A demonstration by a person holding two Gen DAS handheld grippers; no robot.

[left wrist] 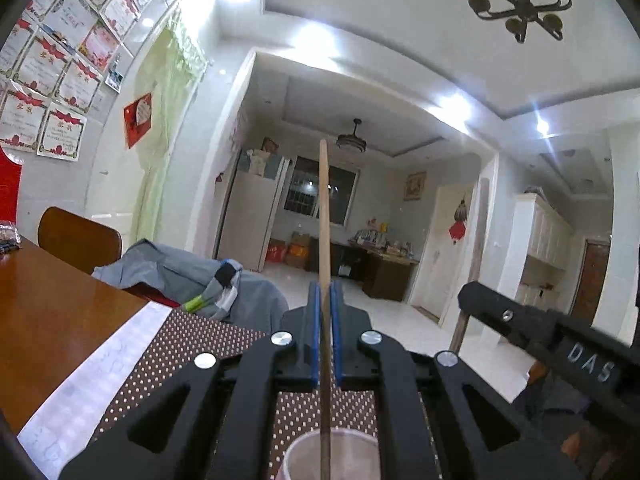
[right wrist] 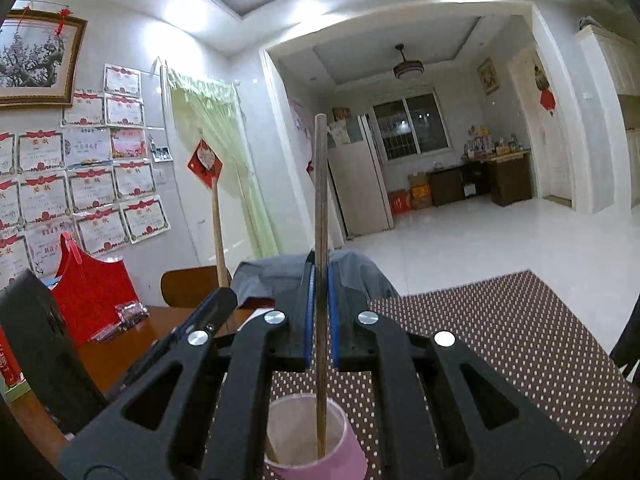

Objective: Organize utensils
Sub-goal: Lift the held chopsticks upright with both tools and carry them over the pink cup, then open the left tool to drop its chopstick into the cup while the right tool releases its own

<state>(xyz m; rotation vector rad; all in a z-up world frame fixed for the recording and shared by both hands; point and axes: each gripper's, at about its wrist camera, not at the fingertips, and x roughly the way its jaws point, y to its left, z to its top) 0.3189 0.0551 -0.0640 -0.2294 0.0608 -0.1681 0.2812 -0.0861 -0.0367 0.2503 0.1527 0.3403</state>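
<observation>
My left gripper is shut on a light wooden chopstick held upright, its lower end down in a pink cup below the jaws. My right gripper is shut on a darker chopstick, also upright, with its lower end inside the same pink cup. The light chopstick and the left gripper's finger show at left in the right wrist view. The right gripper's finger shows at right in the left wrist view.
The cup stands on a brown dotted placemat on a wooden table. A chair draped with grey clothes stands behind the table. A red box and a black object sit at left.
</observation>
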